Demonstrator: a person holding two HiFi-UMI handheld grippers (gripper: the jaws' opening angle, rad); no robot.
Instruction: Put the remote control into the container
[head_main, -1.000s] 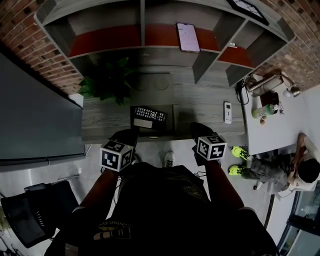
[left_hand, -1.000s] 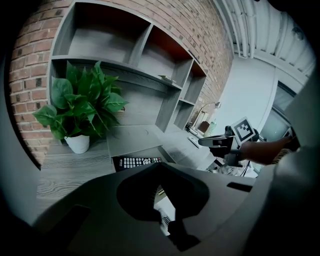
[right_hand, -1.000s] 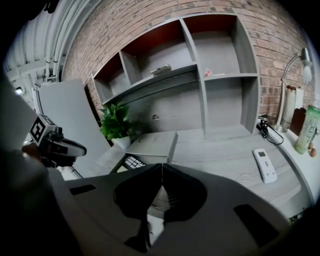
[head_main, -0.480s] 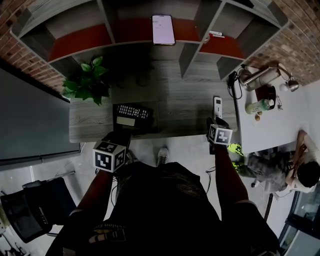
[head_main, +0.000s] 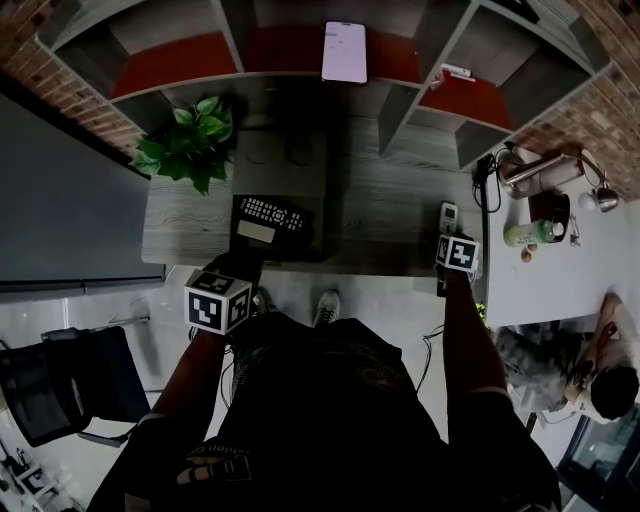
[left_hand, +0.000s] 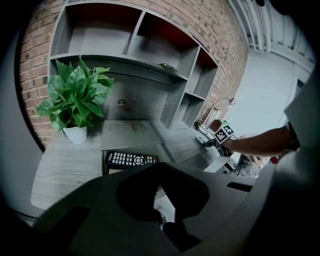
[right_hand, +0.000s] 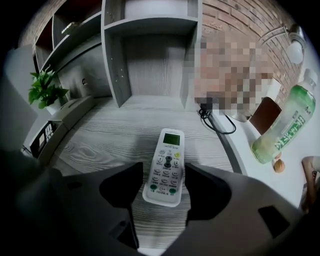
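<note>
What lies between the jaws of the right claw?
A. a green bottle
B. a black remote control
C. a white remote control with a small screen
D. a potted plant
C: the white remote control lies on the desk between the jaws of the right claw, which have just been opening without touching it.

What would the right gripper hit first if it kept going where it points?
Probably the white rectangular plastic remote control on the grey wooden desk: it lies between the jaws of the right gripper, which have just been opening.
</note>
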